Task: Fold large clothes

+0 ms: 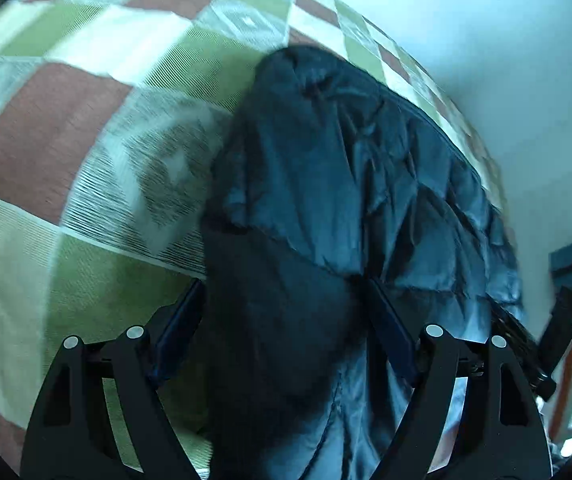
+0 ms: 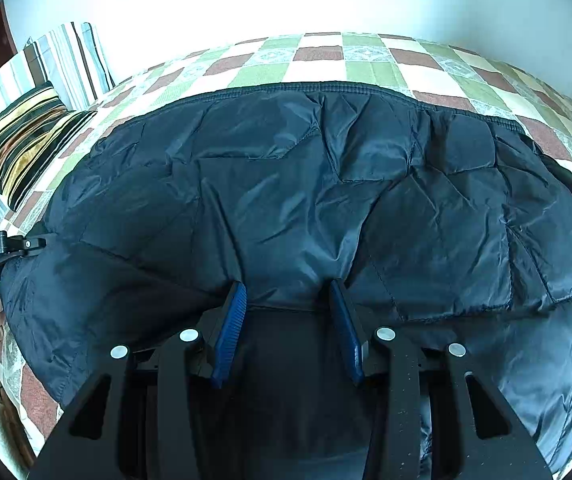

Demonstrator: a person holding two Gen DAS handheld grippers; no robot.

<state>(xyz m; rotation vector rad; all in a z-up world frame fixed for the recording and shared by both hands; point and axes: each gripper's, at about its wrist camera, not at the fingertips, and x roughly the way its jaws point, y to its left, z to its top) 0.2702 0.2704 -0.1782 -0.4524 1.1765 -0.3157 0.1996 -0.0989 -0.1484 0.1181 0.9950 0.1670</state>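
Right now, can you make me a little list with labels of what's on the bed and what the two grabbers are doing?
garment: dark quilted jacket, spread out, crumpled
surface: checked bedspread, green, white and brown squares
left gripper: closed on a thick bunch of jacket fabric
right gripper: closed on a fold at the jacket's near edge
beside the bed: striped pillows

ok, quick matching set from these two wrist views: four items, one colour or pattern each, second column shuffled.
Items:
1. jacket
2. bedspread
3. cushion
4. right gripper pads

Looks:
A. gold and black stripes
B. bright blue, ribbed
C. dark navy, quilted
D. green, red-brown and cream checks

Pairs: 1-C, 2-D, 3-A, 4-B
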